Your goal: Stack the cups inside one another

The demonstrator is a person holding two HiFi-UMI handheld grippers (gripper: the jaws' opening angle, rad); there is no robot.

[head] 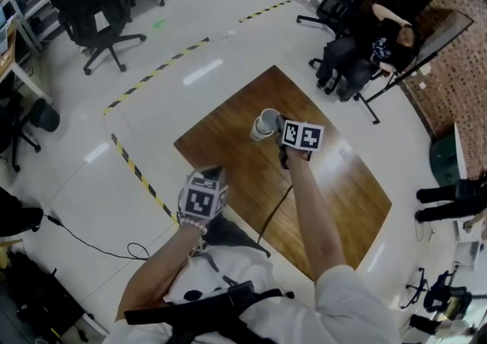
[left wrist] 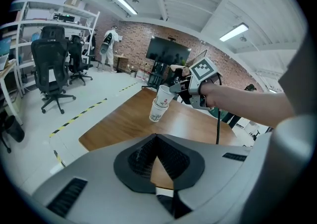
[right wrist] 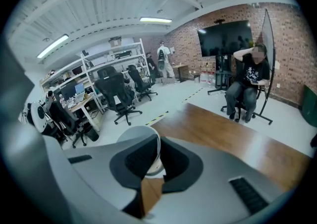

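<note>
Left gripper view gives the clearest reading: a held cup (left wrist: 164,94) is gripped by the right gripper (left wrist: 174,88) and is tilted over a lower cup (left wrist: 157,112), whose base appears to rest on the table (left wrist: 124,119). The held cup's bottom seems to be entered into the lower one's mouth, though how deep cannot be told. In the right gripper view the jaws are seen clamped on the held cup's wall at the rim, one pad inside and one outside. The left gripper (left wrist: 157,138) is well apart from both cups, over the table's near side, with its jaws together and nothing between them. Nesting is judged to be begun but not finished. Because the held cup is tilted, its bottom edge could be caught on the lower rim. The lower cup is steadied by nothing, so it could be tipped or pushed across the table if pressed at that angle. The thin wall could also be creased by the pinch, and a cup released while tilted might be left jammed askew.
</note>
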